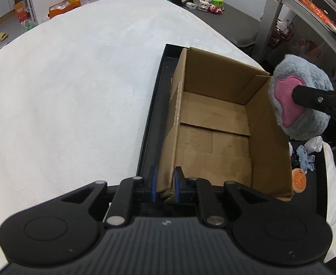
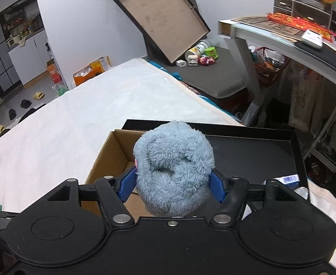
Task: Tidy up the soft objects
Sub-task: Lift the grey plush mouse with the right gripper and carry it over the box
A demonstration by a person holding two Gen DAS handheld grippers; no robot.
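The blue-grey plush toy (image 2: 173,167) is clamped between the fingers of the right gripper (image 2: 172,184), held above the open cardboard box (image 1: 214,137); the box's near wall is pinched by the almost closed fingers of the left gripper (image 1: 165,186); the box is seated in a black tray (image 1: 155,105) on the white-covered bed (image 1: 76,91).

Both views evenly lit, soft diffuse indoor light, no hard shadows. White bedcover (image 1: 71,87) near blown out in left wrist view, texture mostly lost. Strong fisheye bend: desk edge (image 2: 282,43) and walls curve toward the frame borders. Centre sharp; corners soft and slightly smeared. Black gripper housings along the bottom read dark, little detail.
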